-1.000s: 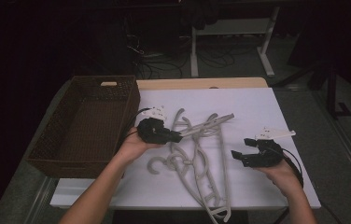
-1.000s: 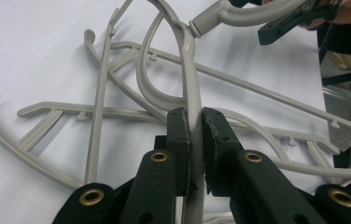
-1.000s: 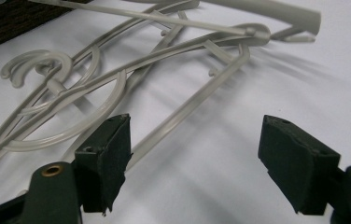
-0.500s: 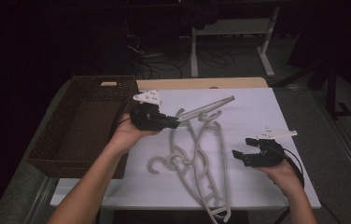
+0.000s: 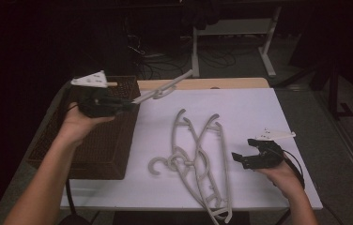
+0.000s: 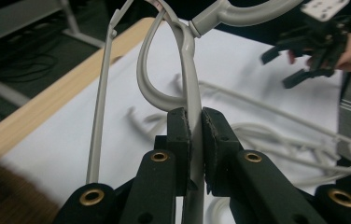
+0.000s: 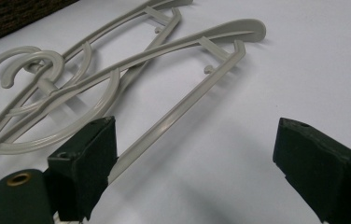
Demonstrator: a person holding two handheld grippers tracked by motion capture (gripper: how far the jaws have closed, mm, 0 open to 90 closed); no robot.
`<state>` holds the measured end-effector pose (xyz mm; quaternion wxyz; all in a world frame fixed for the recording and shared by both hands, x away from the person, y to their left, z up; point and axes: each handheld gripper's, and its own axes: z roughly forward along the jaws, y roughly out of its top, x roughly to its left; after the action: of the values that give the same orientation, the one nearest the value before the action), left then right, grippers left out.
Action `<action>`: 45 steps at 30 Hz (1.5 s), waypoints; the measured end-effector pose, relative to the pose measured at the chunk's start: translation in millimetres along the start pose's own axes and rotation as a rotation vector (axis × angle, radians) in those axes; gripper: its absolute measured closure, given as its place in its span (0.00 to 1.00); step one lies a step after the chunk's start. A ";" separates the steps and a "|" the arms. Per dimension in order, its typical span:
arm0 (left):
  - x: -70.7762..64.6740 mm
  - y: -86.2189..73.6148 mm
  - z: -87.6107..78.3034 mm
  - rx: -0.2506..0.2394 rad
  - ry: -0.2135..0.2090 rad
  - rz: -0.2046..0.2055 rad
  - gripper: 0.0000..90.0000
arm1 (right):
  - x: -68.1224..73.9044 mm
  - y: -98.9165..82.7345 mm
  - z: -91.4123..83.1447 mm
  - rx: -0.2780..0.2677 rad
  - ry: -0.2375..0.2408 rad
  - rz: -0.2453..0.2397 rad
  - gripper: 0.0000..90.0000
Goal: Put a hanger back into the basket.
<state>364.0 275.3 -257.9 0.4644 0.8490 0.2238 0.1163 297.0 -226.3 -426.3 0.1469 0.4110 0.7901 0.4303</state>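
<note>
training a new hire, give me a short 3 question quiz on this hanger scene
1. True or false: the left tongs are shut on a grey hanger.
2. How do the jaws of the right tongs stand? A open, holding nothing; B shut on a hanger; C shut on a cable.
3. Fill in: the left tongs are raised above the wicker ___, while the other hangers lie on the white table.

Key: 1 true; 2 A; 3 basket.

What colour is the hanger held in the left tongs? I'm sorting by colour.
Light grey plastic hanger, clamped in the left tongs; it shows best in the left gripper view.
</note>
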 end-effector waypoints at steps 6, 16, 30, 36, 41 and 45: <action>22.0 -35.3 -37.5 0.002 0.078 -0.053 0.91 | 3.7 -0.8 7.0 0.024 0.003 -0.018 0.00; 41.0 -90.9 -54.3 0.031 0.130 -0.100 0.91 | 4.1 -1.8 10.9 0.041 -0.007 -0.028 0.00; 67.0 -119.9 -59.8 0.045 0.172 -0.184 0.91 | 2.2 -3.2 11.4 0.052 -0.023 -0.032 0.00; 72.2 -130.4 -57.2 0.028 0.151 -0.217 0.91 | 1.0 -3.8 10.8 0.053 -0.027 -0.025 0.00; 75.6 -131.5 -62.4 0.018 0.194 -0.234 0.91 | 0.5 -3.9 11.1 0.055 -0.028 -0.025 0.00; 80.3 -139.4 -54.7 0.084 0.192 -0.247 0.91 | 1.5 -3.3 11.3 0.053 -0.025 -0.030 0.00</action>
<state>374.0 420.1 -346.2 0.4156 0.8187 0.3744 0.1294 301.0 -219.8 -435.4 0.1525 0.4081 0.8055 0.4017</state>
